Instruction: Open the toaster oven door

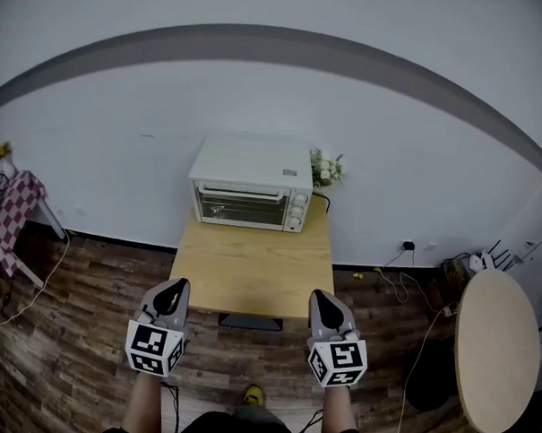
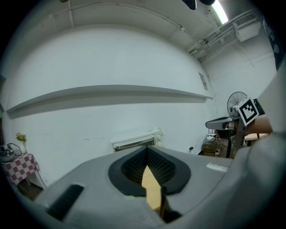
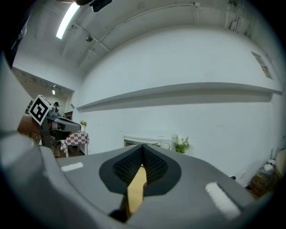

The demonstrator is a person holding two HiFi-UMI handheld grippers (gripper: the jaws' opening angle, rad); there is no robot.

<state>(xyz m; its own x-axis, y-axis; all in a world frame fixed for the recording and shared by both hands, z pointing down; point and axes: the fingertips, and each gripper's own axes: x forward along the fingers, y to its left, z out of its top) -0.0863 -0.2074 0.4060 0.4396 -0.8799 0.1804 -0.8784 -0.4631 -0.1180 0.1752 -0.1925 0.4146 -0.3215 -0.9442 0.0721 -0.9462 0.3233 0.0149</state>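
I have the white, box-shaped toaster oven at the far edge of the light wooden rectangular table. It is pushed back against the white wall and takes up most of that edge, slightly toward the far right corner. Its glass door is closed, with a pale handle bar running along the top of the door and a column of round knobs at the door's right. A small green plant with white flowers stands just beside the oven at the far right corner.

Both tools hang short of the table's near edge, over the dark wood-plank floor and well apart from the oven. The left gripper is just off the near left corner. Its own view shows the ribbed black pads pressed together with nothing between them, only a sliver of tabletop below. The right gripper is off the near right corner. Its pads also meet at the tip and hold nothing. Both grippers point toward the oven front.

Off to the left stands a small side table with a red-and-white checked cloth, and a round, pale-topped table is at the right.
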